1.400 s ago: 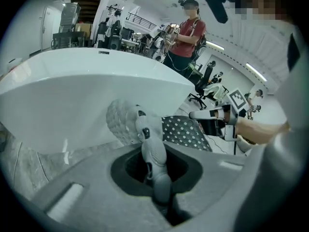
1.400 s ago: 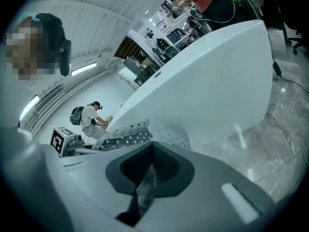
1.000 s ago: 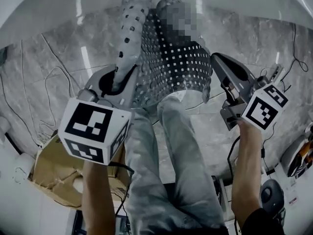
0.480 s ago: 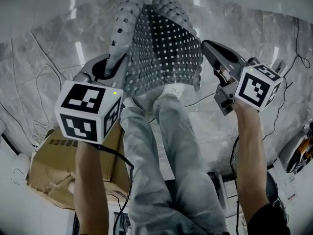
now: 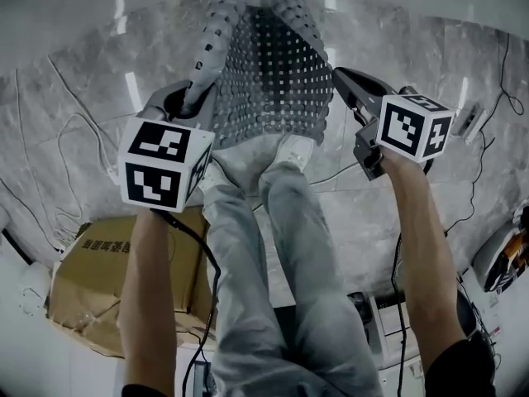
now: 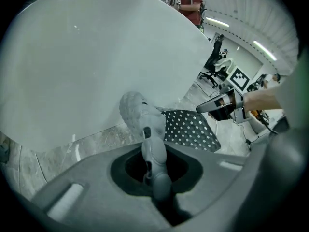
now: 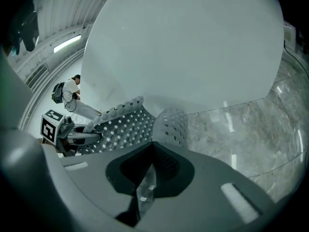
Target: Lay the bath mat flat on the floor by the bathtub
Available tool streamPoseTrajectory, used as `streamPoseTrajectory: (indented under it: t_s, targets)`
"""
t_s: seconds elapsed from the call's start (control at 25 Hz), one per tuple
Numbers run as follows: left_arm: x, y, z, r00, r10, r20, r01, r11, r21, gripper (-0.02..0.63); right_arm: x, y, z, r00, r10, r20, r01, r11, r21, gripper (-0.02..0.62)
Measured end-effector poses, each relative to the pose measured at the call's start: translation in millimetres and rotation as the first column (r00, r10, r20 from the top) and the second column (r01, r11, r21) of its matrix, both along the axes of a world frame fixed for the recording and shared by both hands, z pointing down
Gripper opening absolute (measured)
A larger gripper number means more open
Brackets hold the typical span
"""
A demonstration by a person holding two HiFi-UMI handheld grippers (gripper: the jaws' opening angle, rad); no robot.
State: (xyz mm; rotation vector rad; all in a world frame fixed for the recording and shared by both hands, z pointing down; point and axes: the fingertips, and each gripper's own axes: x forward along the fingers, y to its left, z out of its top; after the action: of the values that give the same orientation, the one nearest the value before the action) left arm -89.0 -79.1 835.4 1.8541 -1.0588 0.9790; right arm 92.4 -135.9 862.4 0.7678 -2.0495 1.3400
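Mat (image 5: 273,81): grey sheet pierced with rows of small square holes, with rounded nubs showing where its edges turn over.
Pose: not flat; held up by its two near corners, sagging between them, both side edges curled inward.
Place: over the floor (image 5: 74,106), far end toward the tub (image 5: 66,7); contact with the floor cannot be told.
Tub: white, smooth, curved wall.
Floor: grey veined marble.

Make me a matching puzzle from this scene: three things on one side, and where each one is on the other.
Things: 1 bath mat; 2 cardboard box; 3 bathtub.
Places: A low at the person's left; B hanging between the left gripper and the right gripper, both sets of jaws shut on it; C curved white wall ahead of the person.
Pairs: 1-B; 2-A; 3-C.
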Motion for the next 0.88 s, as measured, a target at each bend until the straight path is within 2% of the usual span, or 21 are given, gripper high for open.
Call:
streamPoseTrajectory:
  t_s: [0.36, 0.56, 0.88]
  targets:
    - [6.1, -8.3, 42.2, 0.998, -0.060, 0.003, 0.060, 0.997, 0.043, 0.031, 15.9, 3.7, 33.7, 0.997, 0.042, -0.057, -0.043, 0.999, -0.022, 0.009]
    - [-10.8, -6.7, 70.5, 0.987, -0.160, -0.004, 0.160, 0.987, -0.001, 0.031, 15.6, 5.7, 59.7, 0.995, 0.048, -0.084, -0.053, 0.997, -0.057, 0.009]
    - [-34.0, 8.9, 99.6, 0.983, -0.180, 0.043, 0.183, 0.981, -0.059, 0.043, 27.9, 15.5, 82.6, 0.984, 0.029, -0.174, -0.047, 0.994, -0.097, 0.009]
